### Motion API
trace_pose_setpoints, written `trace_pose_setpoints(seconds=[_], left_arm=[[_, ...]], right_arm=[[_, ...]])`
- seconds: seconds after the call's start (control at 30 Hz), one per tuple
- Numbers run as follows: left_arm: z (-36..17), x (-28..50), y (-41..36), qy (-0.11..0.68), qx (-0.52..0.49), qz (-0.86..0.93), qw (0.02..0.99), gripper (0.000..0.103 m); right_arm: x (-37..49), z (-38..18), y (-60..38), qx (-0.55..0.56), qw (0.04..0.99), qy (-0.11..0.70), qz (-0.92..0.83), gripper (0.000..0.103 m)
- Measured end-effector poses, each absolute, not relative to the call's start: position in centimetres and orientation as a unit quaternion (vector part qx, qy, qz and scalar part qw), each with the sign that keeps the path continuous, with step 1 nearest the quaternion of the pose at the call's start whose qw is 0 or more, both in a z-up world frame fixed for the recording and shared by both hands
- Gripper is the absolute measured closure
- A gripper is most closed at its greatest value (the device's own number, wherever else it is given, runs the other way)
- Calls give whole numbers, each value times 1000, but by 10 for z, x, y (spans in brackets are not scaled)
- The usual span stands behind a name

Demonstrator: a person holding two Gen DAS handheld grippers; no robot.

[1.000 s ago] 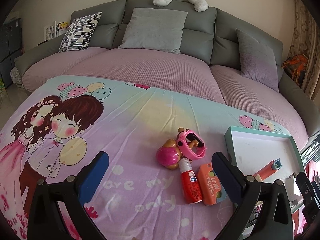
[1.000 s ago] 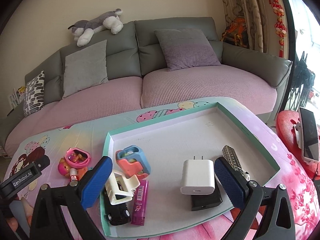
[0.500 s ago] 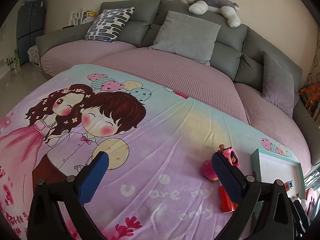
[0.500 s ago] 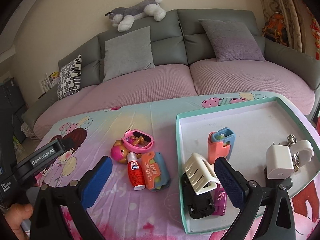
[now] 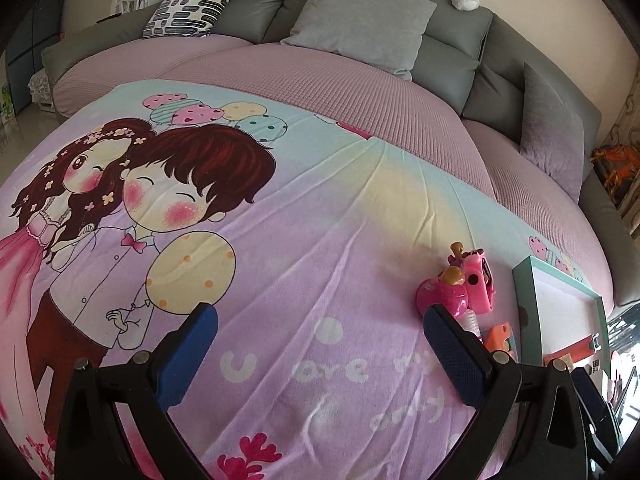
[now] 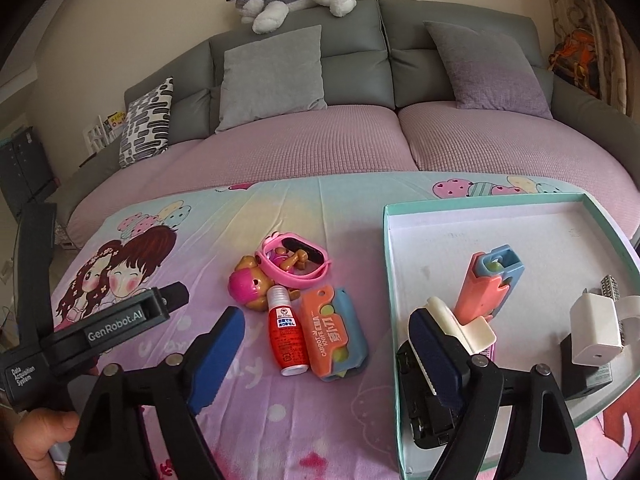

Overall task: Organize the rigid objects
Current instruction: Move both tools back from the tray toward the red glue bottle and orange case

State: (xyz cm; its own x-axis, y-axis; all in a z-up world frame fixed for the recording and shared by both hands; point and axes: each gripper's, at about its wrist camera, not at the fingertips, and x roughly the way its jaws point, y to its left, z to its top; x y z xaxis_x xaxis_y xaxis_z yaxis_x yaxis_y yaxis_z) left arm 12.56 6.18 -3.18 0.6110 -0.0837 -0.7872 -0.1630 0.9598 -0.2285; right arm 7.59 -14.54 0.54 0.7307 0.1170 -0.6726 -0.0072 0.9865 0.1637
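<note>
Glossy plastic toys (image 6: 280,276), seemingly soft cloth (image 6: 304,208)

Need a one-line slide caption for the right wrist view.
Right claw, closing and empty, hovers above the red bottle and orange toy knife left of the tray.

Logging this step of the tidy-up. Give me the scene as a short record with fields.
surface: cartoon-print cloth in front of a sofa
loose items: red bottle, orange carrot knife toy, pink watch, pink toy figure
tray: holds a second carrot knife toy, white charger, white hair clip
right gripper: jaws closing, nothing between them
left gripper: open, empty
</note>
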Motion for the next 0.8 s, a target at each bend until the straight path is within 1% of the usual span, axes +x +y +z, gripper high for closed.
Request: trace_pose_setpoints(seconds=[0.37,0.6,0.8], left_arm=[[-42,136,41,460,-121,-8,880,1],[-40,138,0,462,-87,-53,881,1],[-42,142,-28,461,-79,-78,881,1]], right_arm=[[106,6,-162,82,921,380,14,17],[105,15,-193,114,923,366,-14,17],[103,17,-199,130,923,362,-5,17]])
